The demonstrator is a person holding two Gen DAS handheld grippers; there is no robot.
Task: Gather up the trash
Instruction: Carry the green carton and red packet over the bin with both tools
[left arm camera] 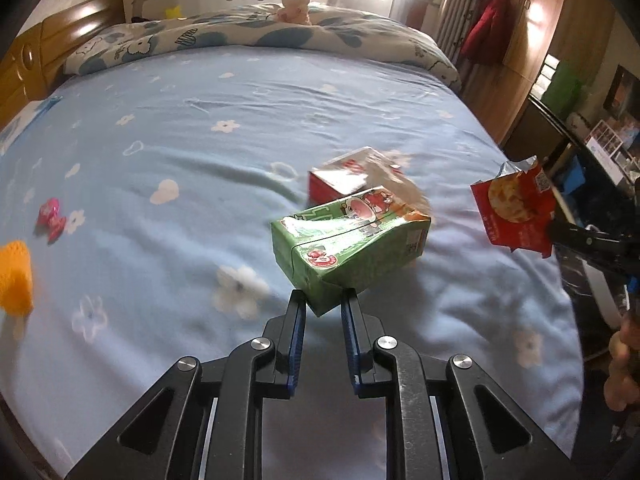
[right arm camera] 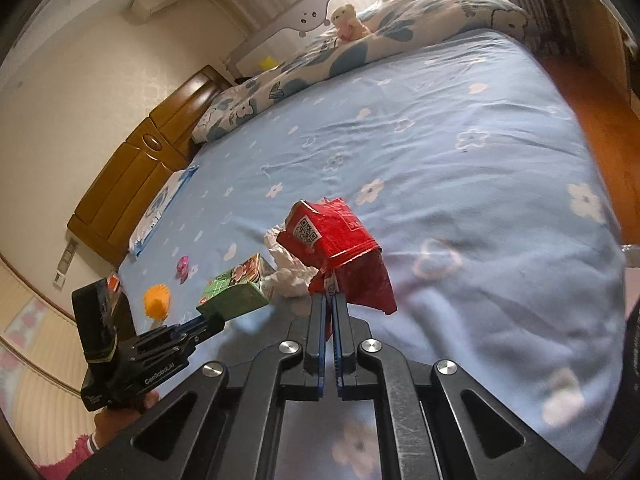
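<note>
Two pieces of trash are already gripped, one per hand. Left hand-held gripper (left arm camera: 323, 300): jaws nearly together, pinching the near bottom corner of the green drink carton (left arm camera: 352, 240). The carton hangs tilted above the bed (left arm camera: 200, 128), its long axis running away from the jaws and up toward the right, and it appears clear of the sheet.

Right hand-held gripper (right arm camera: 329, 304): jaws fully together on the lower edge of the red snack wrapper (right arm camera: 336, 248), which stands up from the fingertips, torn end uppermost. In the left view it is off the bed's right edge.

Still lying on the bed:
- red carton (left arm camera: 340, 178), just behind the green one, blurred
- crumpled white tissue (right arm camera: 290, 272), beside it in the right view
- orange object (left arm camera: 16, 276) and small pink wrapper (left arm camera: 51, 218), both near the bed's left edge, well apart from the cartons

Judgement: both hands are full, so the coming move is a carry to a bin, which no view shows. After that, the red carton and tissue lie between the two hands; the left hand looks nearer to the orange and pink items.

Risk: the corner-only pinch on the green carton may let it swing or slip.
</note>
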